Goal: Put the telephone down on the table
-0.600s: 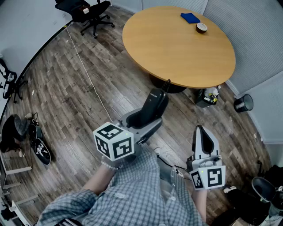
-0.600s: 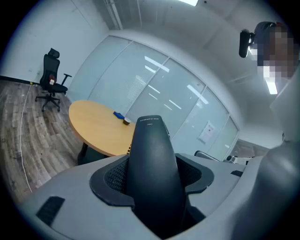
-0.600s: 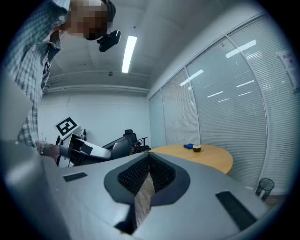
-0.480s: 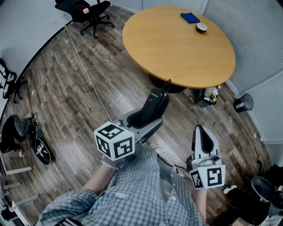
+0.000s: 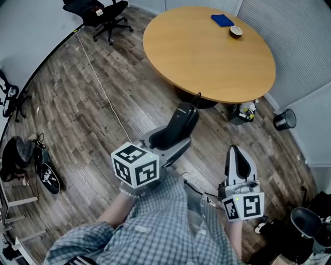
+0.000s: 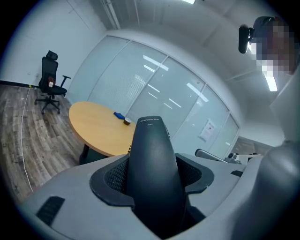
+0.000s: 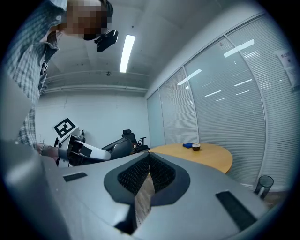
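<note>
The black telephone handset (image 5: 178, 124) hangs over the wooden floor, a short way before the round wooden table (image 5: 207, 52). My left gripper (image 5: 170, 137) is shut on it, its pads pressing on both sides of the handset's lower half. In the left gripper view the telephone (image 6: 152, 159) stands upright between the jaws of the left gripper (image 6: 152, 180), with the table (image 6: 93, 126) beyond it. My right gripper (image 5: 237, 158) is low at the right, shut and holding nothing. The right gripper (image 7: 149, 176) points toward the table (image 7: 206, 154).
A blue cloth (image 5: 222, 20) and a small bowl (image 5: 236, 32) lie at the table's far side. An office chair (image 5: 101, 13) stands at the back left. A black bin (image 5: 284, 120) and clutter (image 5: 243, 114) are near the table's right. Shoes (image 5: 46, 173) and a white cable (image 5: 98, 77) lie on the floor.
The left gripper with the telephone has edged slightly forward toward the table. The right gripper has hardly moved.
</note>
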A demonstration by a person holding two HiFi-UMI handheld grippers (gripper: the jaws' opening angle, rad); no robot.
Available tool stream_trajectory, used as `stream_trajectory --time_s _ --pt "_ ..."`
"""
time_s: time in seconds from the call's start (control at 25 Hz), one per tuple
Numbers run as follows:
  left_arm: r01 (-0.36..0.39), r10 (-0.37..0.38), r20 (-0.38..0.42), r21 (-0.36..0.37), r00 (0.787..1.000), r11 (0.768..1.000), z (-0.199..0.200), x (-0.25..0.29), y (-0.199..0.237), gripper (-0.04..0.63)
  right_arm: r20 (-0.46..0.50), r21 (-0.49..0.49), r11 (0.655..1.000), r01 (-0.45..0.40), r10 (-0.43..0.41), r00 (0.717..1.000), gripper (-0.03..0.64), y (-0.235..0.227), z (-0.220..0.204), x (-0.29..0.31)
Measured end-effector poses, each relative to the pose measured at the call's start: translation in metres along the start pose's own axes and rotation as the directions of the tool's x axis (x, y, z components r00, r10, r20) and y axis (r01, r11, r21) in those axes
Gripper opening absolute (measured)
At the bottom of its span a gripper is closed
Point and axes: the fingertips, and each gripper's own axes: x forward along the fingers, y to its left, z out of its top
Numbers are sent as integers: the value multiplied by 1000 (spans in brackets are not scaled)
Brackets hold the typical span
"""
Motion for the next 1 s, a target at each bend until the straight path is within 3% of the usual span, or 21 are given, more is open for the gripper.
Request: stream_trajectory --time_s 0.44,0.72,1.0 --pt "12 -12 -1 33 1000 999 11 -18 21 281 1 -1 999 54 -54 999 11 15 1 13" --pt "23 -22 -4 48 1000 999 13 -31 35 281 -2 2 999 54 -54 999 11 36 -8 20" --pt "2 -2 9 40 1000 999 27 -23 49 281 -12 1 999 43 -43 999 11 29 -8 38"
